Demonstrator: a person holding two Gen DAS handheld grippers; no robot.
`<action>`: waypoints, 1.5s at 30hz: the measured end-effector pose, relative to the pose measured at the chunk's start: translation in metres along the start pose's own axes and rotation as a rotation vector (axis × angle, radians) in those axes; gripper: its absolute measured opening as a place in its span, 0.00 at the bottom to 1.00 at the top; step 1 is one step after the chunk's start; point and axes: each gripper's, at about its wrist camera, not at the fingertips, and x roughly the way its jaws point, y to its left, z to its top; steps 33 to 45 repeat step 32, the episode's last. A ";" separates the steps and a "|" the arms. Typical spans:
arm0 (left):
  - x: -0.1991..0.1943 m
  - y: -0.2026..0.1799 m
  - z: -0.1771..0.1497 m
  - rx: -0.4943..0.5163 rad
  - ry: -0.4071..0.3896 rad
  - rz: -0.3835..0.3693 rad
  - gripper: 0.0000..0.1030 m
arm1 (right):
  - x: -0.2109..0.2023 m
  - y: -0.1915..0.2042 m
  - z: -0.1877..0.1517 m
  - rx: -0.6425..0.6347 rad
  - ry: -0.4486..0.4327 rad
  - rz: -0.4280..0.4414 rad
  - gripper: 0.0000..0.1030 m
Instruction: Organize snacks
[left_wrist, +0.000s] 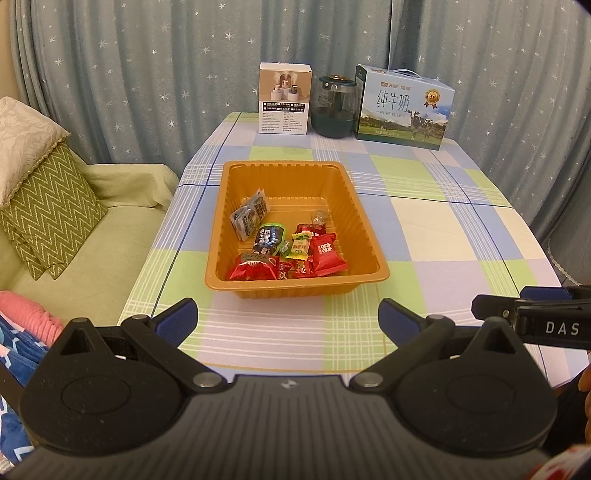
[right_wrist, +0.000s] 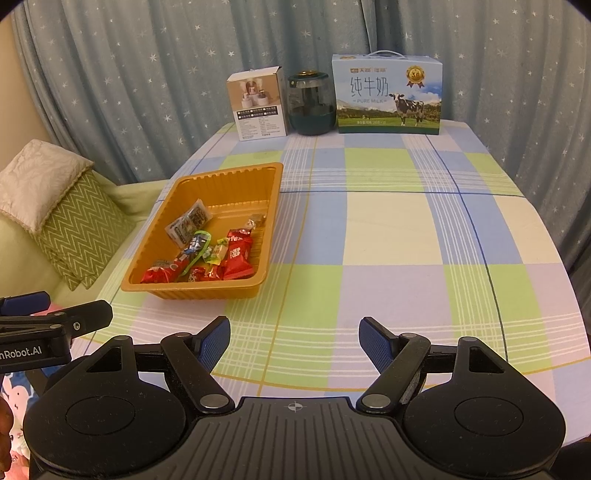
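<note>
Ahead of the spread, empty left gripper (left_wrist: 288, 317), the orange tray (left_wrist: 286, 168) of snacks (left_wrist: 291, 251) runs lengthwise away; right gripper (right_wrist: 294, 341), also spread, sits farther off

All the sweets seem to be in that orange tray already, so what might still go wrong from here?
1. The orange tray looks thin and light; a nudge from either open tool, left tool or right tool, may slide it across the tablecloth.
2. The snacks lie heaped at the tray's near end, so picking one could drag others along.
3. The tray sits towards the table's sofa-side edge; a push that way may tip it off.
</note>
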 end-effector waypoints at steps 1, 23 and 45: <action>0.000 0.000 0.000 0.000 0.000 -0.001 1.00 | 0.000 0.000 0.000 0.000 0.000 0.000 0.74; 0.002 -0.001 -0.003 0.002 0.003 -0.004 1.00 | 0.001 -0.001 -0.001 0.003 0.002 0.000 0.74; 0.002 -0.001 -0.007 0.009 -0.028 -0.001 1.00 | 0.002 -0.002 -0.005 0.004 0.003 -0.002 0.74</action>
